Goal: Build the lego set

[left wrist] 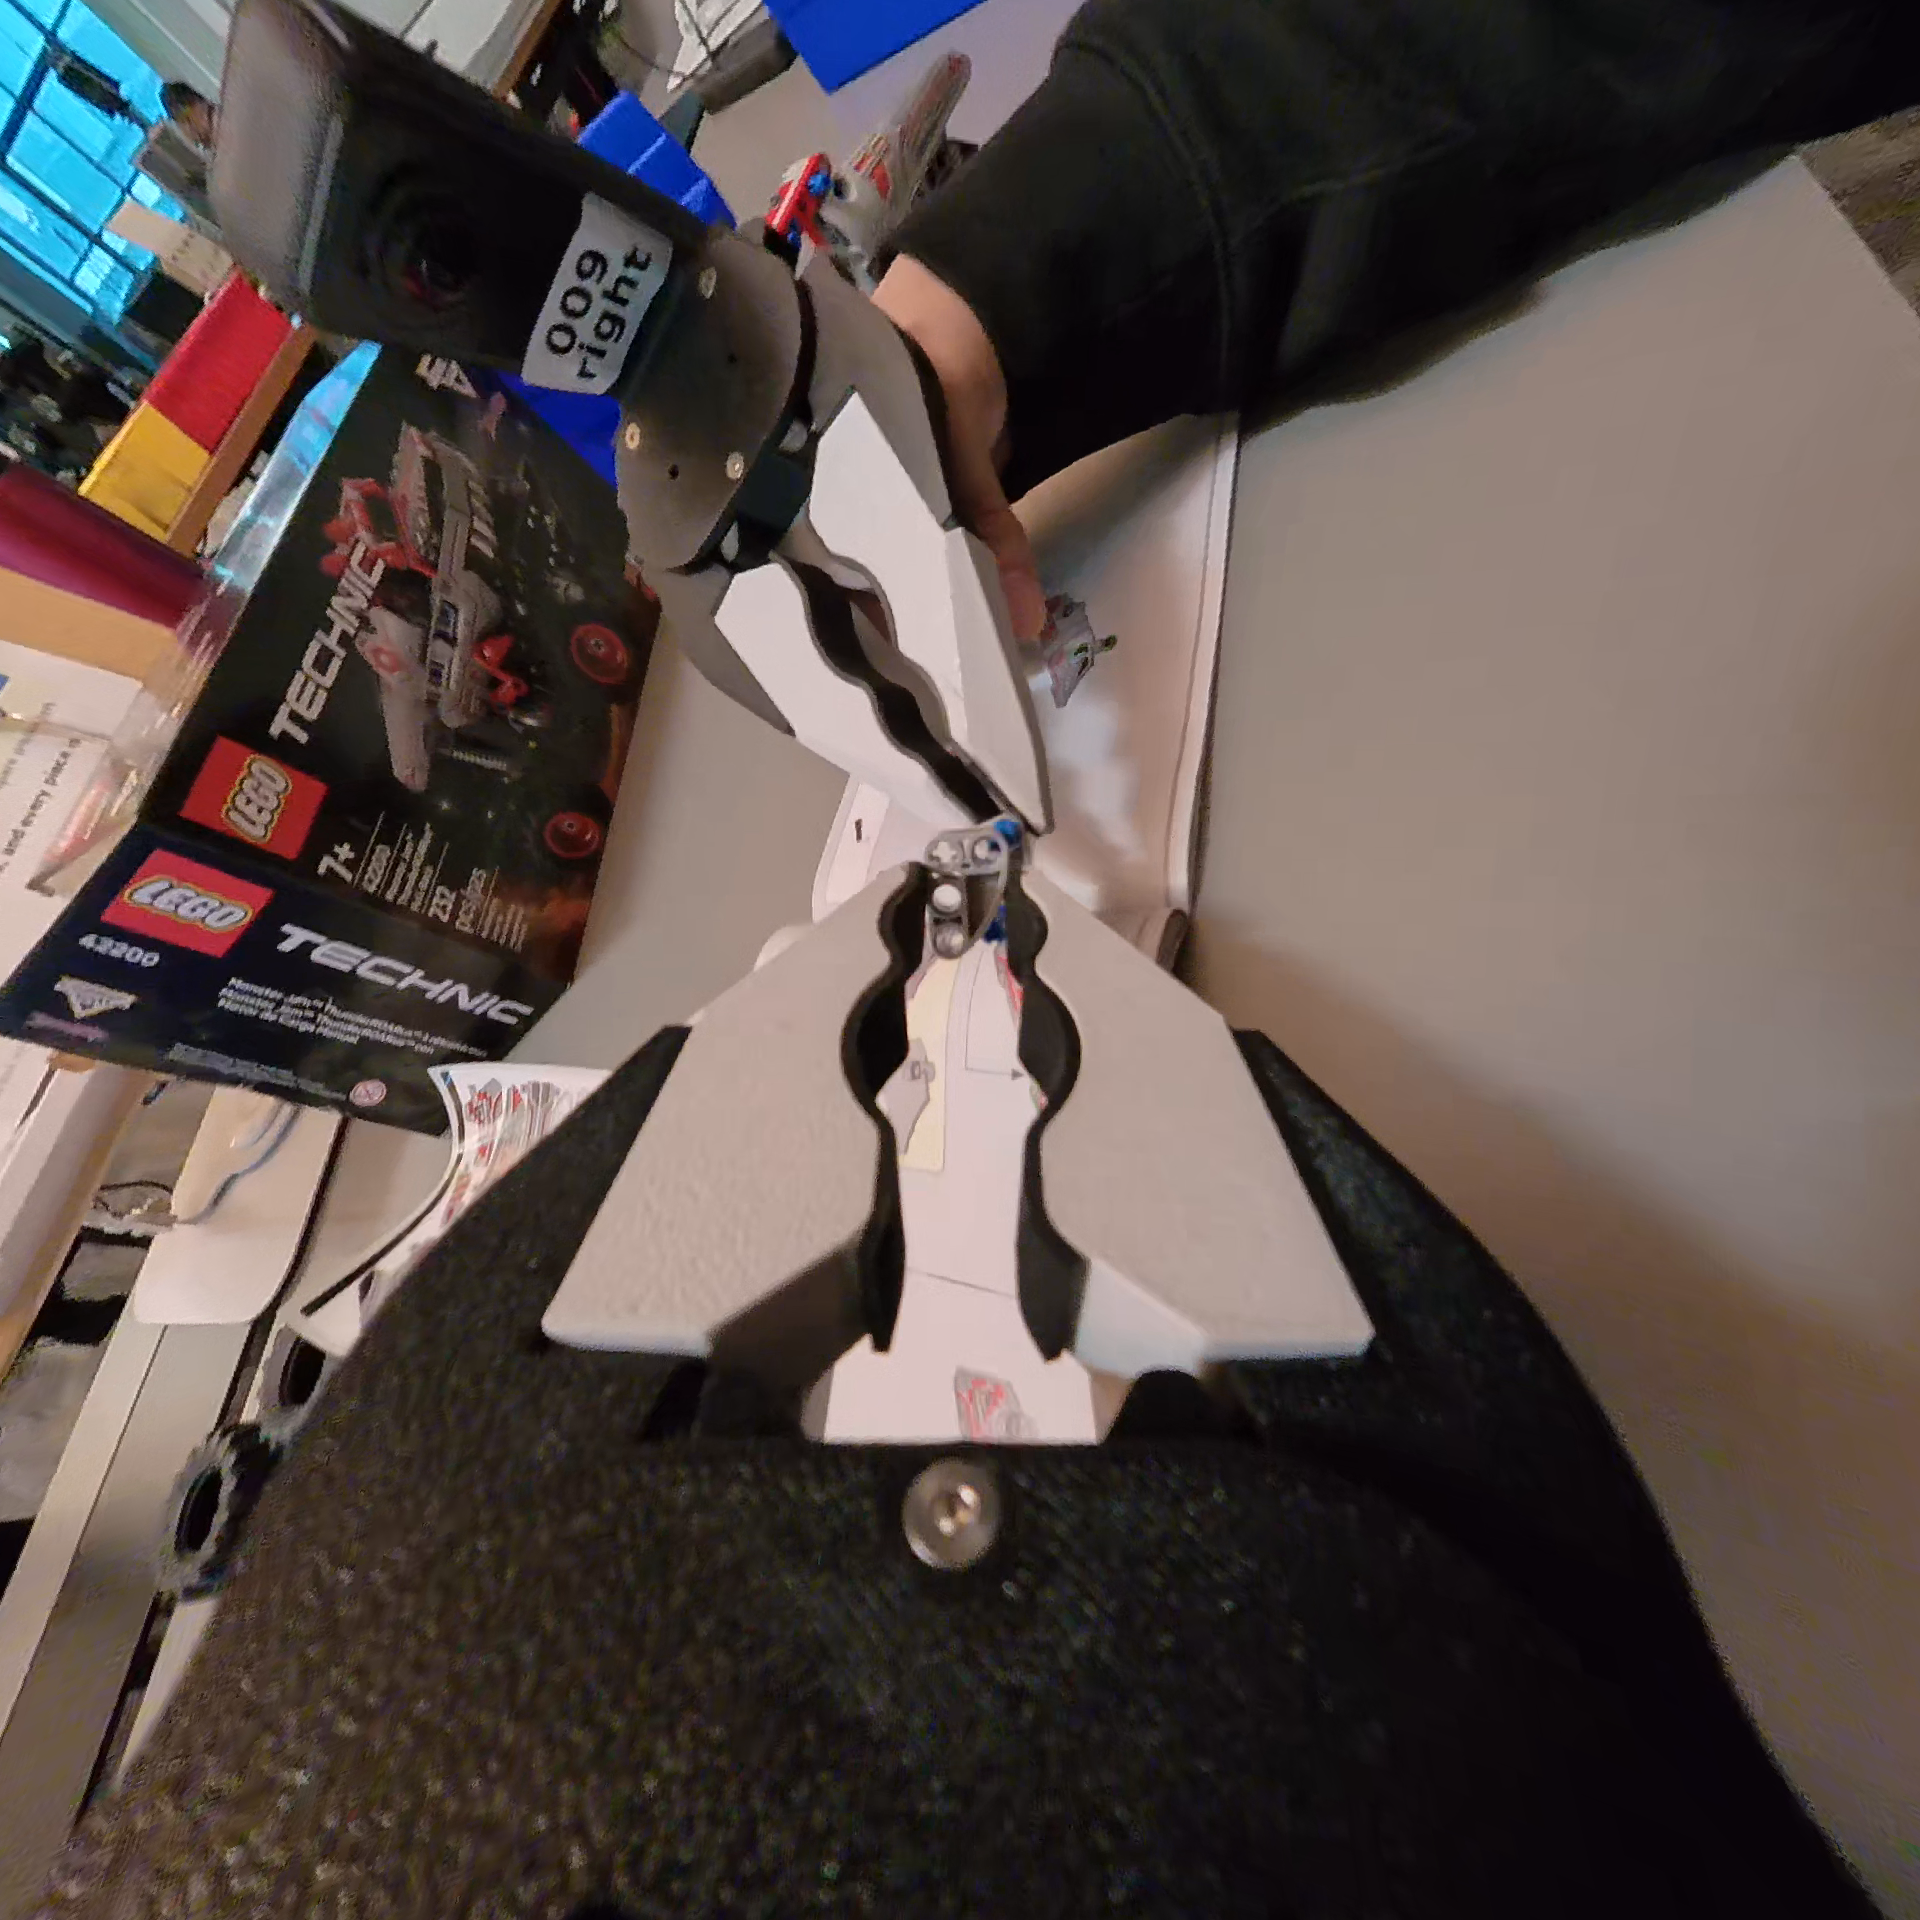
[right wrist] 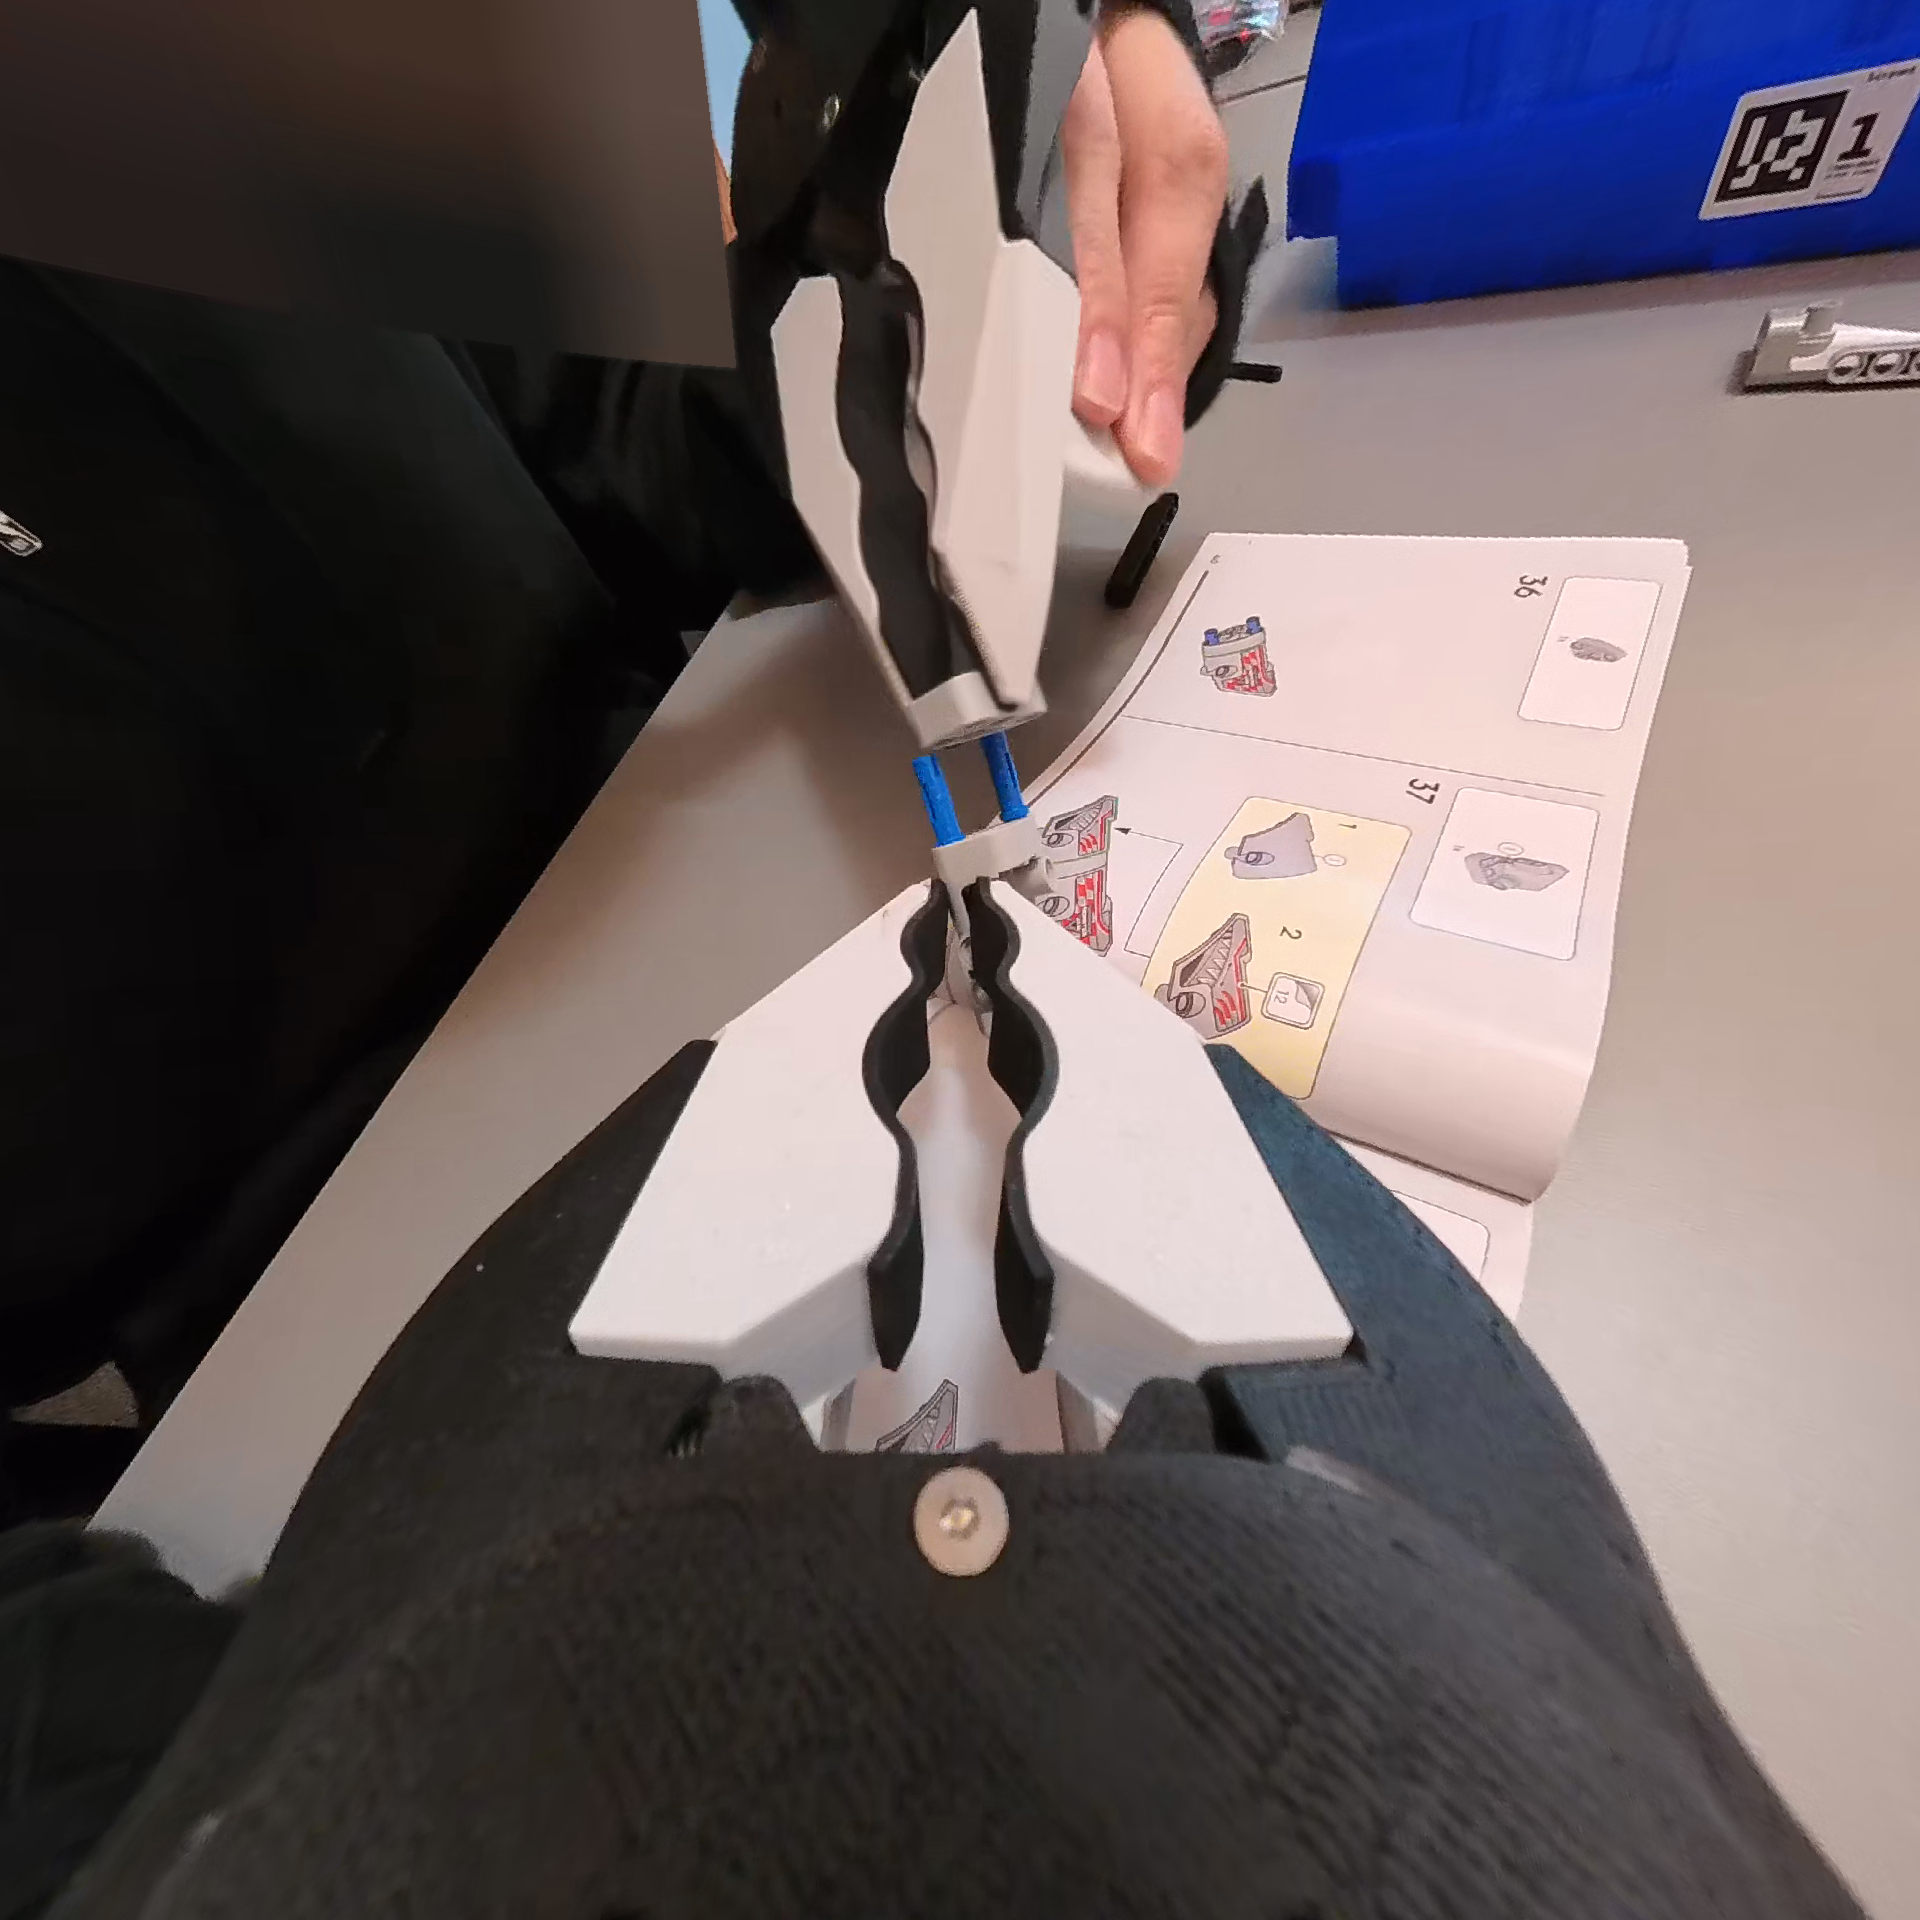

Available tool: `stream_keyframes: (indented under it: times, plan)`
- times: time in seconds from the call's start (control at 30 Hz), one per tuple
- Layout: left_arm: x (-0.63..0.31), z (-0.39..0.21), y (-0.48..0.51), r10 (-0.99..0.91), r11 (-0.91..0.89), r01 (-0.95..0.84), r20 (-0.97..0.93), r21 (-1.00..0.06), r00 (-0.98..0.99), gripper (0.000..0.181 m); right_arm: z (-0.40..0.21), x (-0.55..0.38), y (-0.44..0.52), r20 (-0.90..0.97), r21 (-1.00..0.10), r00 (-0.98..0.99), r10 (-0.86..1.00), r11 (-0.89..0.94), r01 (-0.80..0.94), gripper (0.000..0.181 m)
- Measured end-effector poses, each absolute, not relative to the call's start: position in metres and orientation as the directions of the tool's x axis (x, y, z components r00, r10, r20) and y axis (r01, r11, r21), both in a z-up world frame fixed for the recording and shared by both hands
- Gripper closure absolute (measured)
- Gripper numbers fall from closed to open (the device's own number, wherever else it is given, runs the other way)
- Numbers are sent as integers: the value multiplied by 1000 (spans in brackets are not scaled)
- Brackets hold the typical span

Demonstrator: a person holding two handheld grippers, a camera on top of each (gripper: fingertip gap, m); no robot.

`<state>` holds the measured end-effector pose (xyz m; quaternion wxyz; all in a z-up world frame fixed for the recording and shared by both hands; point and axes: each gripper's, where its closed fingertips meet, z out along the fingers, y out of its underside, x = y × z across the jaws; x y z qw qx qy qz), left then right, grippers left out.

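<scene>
While our right tool (right wrist: pixel 961 914) pinches the grey connector (right wrist: pixel 982 852), its two blue pins (right wrist: pixel 971 795) point toward 12 o'clock into the grey beam (right wrist: pixel 971 717) gripped by our left tool (right wrist: pixel 966 675).

Matt white plastic claw fingers (right wrist: pixel 1132 1174) carry black rubbery pads (right wrist: pixel 904 1049). The blue pins (right wrist: pixel 1006 777) look glossy plastic. The paper instruction booklet (right wrist: pixel 1455 665) lies on a smooth grey worktop (right wrist: pixel 1714 1351).
</scene>
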<state>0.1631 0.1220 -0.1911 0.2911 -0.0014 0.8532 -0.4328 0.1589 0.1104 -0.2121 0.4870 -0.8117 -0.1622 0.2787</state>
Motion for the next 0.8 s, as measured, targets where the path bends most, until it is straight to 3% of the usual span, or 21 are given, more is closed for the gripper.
stream_keyframes:
  times: [0.8]
  plan:
    - [164,-187,117,-363,609,54,-339,-791,-868,169,-206,163,110,-290,-896,801,524,-442,-36,179]
